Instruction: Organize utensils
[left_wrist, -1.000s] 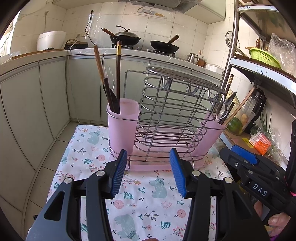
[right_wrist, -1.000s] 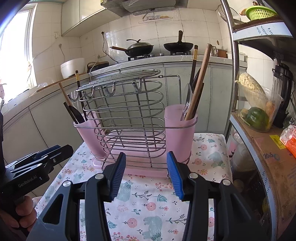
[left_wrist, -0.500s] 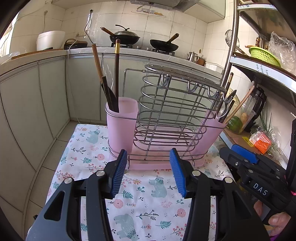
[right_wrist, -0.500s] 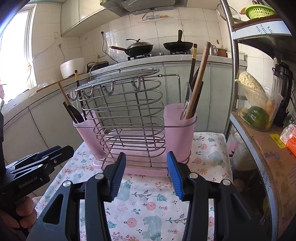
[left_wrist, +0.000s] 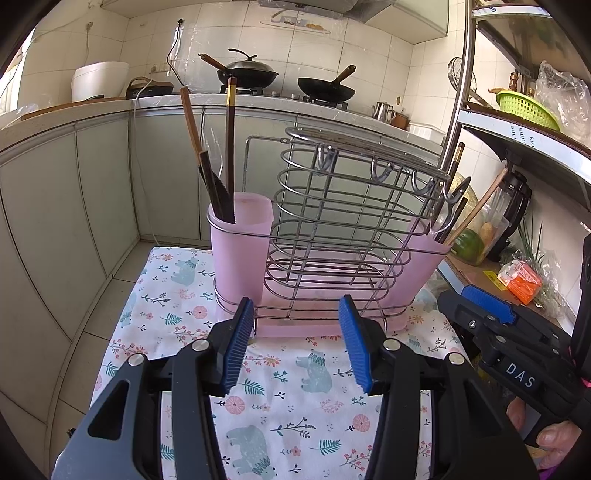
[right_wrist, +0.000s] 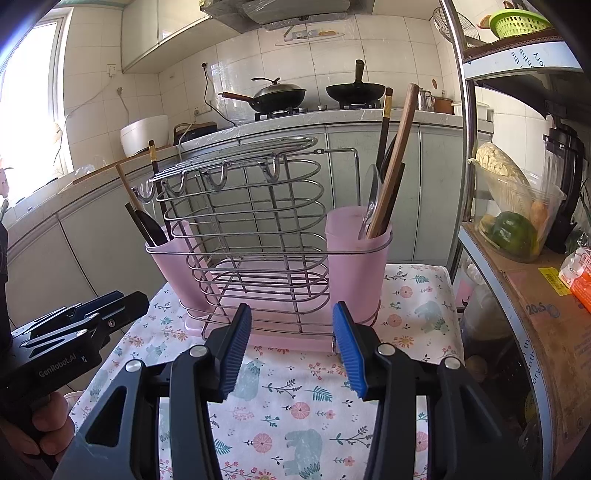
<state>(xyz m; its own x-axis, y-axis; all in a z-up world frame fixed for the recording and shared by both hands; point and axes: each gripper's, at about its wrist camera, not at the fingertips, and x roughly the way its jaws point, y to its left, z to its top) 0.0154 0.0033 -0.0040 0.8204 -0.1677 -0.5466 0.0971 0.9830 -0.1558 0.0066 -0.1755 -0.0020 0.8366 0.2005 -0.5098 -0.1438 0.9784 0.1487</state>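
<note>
A wire utensil rack (left_wrist: 332, 229) (right_wrist: 251, 236) stands on a floral cloth, with a pink cup at each end. In the left wrist view, the left cup (left_wrist: 240, 254) holds a serrated knife (left_wrist: 216, 192), a dark chopstick (left_wrist: 229, 136) and a wooden handle. The right cup (left_wrist: 424, 266) holds more utensils. In the right wrist view, the right cup (right_wrist: 356, 266) holds a spoon (right_wrist: 371, 199) and a wooden handle (right_wrist: 397, 158). My left gripper (left_wrist: 295, 321) (right_wrist: 92, 314) and right gripper (right_wrist: 291, 325) (left_wrist: 487, 306) hover in front of the rack's base, both open with nothing between the fingers.
Grey kitchen cabinets and a counter with two woks (left_wrist: 251, 74) lie behind the small table (right_wrist: 295, 406). A metal shelf unit (right_wrist: 517, 266) with a box, vegetables and a blender stands close on the right. The tiled floor (left_wrist: 92, 314) drops away on the left.
</note>
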